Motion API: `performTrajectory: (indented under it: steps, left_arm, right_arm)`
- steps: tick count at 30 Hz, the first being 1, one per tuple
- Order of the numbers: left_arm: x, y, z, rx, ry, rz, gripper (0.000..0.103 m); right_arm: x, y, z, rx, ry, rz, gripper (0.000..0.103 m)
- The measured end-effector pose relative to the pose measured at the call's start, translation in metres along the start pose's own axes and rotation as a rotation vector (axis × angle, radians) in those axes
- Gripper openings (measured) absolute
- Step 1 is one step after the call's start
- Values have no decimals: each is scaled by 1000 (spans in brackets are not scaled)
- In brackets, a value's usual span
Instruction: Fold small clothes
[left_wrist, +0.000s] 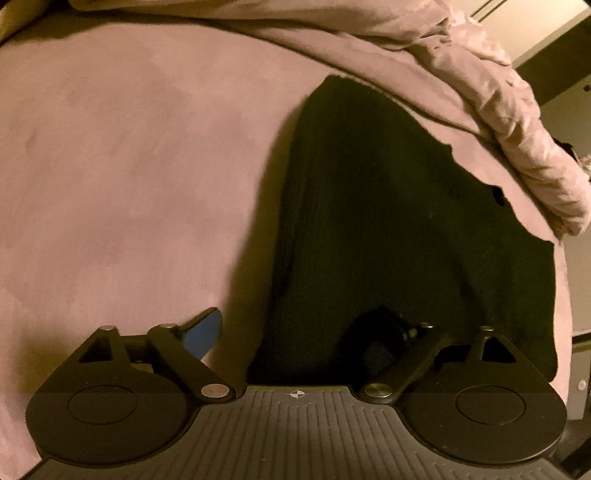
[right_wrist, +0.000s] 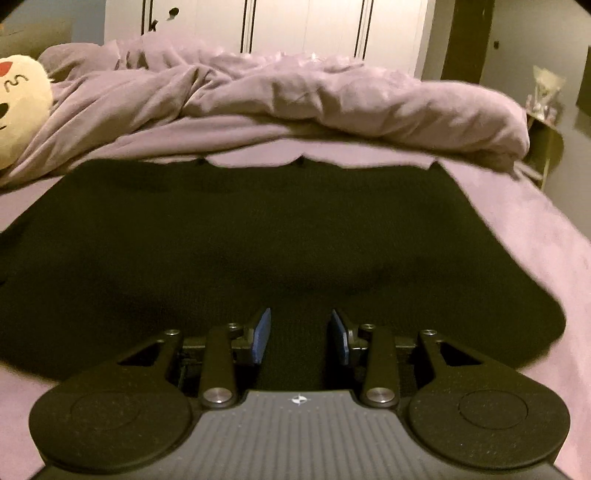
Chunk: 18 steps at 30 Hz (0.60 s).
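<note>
Left hand-held gripper (left_wrist: 295, 332): jaws spread wide, nothing held, straddling the near left edge of the black garment (left_wrist: 388, 221). Garment itself: spread flat on the mauve bed sheet (left_wrist: 129, 166), far edge tucked beneath the bunched duvet (right_wrist: 332, 99). Knitted-looking, probably light, limp and stretchy; best pinched at a hem or corner, gathering all the layers. Right hand-held gripper (right_wrist: 300, 341): jaws partly apart over the near hem, blue pads (right_wrist: 261, 338) seemingly clear of the cloth.
</note>
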<state>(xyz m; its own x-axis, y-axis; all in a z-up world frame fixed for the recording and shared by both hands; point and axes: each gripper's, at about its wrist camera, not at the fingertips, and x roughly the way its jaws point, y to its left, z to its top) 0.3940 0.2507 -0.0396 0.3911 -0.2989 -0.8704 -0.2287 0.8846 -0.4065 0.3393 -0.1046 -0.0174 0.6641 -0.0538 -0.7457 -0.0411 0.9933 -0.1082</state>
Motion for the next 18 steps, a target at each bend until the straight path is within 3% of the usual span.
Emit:
performTrajectory:
  steps: [1,4,8,9,11,16,18]
  left_arm:
    - [2,0,3,-3,-1,-9,89]
    - [18,0,11,-21,25,-60,85]
    - [33,-3,21,-41,23,-111,81]
    - [33,-5,22,-40,19,-134,66]
    - [34,-11,23,-41,31,-159,48]
    - [39,-18,25,-8,46,-149,51]
    - [47,-19,27,-8,64,-157,67]
  right_arm:
    - [3,2,-9,-4,33,-1,36]
    - [2,11,-25,-87,-18,-27,37]
    - [9,2,-13,-20,-6,16,41]
    - [9,-1,-13,-10,-5,28,41]
    - [6,-2,-13,-30,-7,42,41]
    - [1,-5,-16,-61,-10,69,41]
    - [0,-5,-11,-64,6,68,41]
